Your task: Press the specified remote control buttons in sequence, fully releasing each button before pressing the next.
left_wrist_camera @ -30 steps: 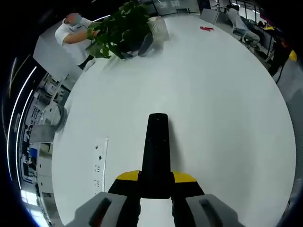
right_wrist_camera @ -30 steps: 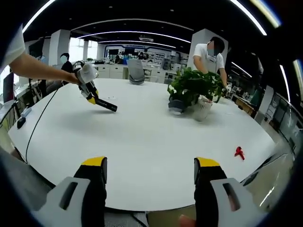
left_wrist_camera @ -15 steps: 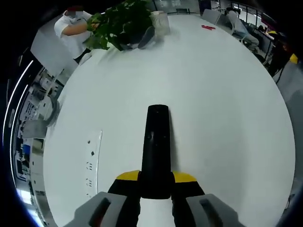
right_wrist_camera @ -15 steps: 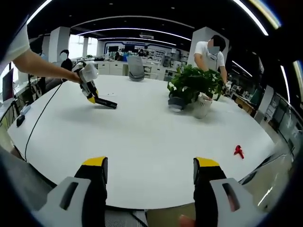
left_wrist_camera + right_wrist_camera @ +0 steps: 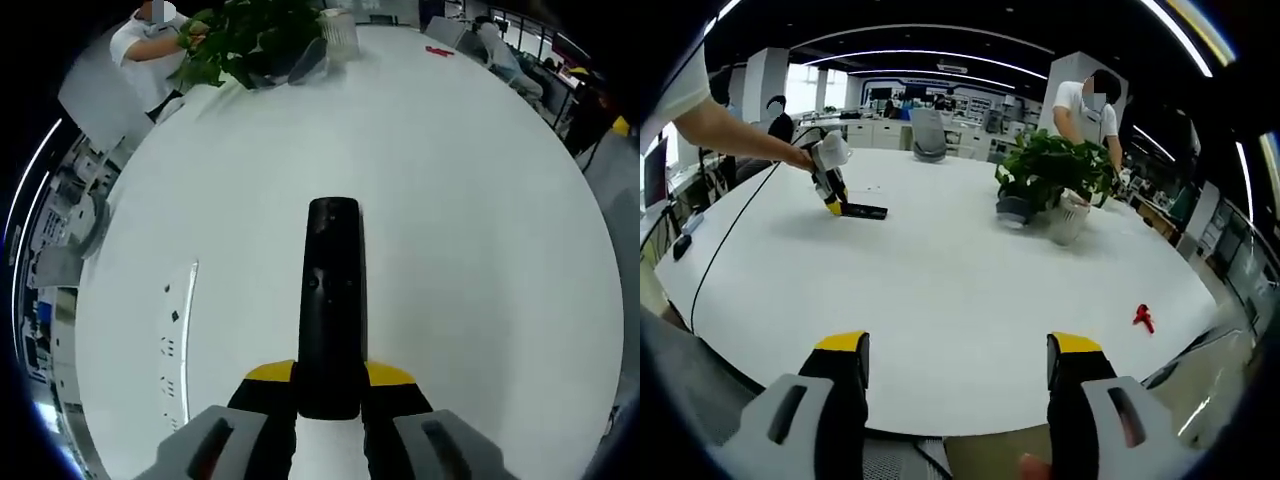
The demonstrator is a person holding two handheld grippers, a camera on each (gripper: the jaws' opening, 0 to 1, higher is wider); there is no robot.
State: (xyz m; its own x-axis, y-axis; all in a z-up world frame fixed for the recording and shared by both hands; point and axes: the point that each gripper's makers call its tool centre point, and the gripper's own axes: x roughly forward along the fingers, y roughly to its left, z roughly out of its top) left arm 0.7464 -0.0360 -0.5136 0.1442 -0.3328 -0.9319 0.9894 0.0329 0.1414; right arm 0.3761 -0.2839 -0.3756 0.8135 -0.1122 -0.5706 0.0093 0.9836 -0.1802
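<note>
A long black remote (image 5: 332,300) points forward from my left gripper (image 5: 330,385), whose yellow-tipped jaws are shut on its near end. Its small buttons face up. In the right gripper view the same remote (image 5: 866,210) lies nearly level, low at the white table (image 5: 940,290), held by the left gripper (image 5: 830,190) in a person's hand; I cannot tell whether it touches the top. My right gripper (image 5: 956,350) hangs at the table's near edge, open, with nothing between its fingers, far from the remote.
A leafy potted plant (image 5: 1050,170) and a white pot (image 5: 1068,222) stand at the far side, with a person (image 5: 1087,105) behind them. A small red object (image 5: 1143,317) lies at the right. Sockets (image 5: 175,340) are set in the tabletop left of the remote. A cable (image 5: 730,235) trails from the left gripper.
The left gripper has tipped the remote from a downward slant to nearly level and brought it lower. The right gripper has stayed open in place.
</note>
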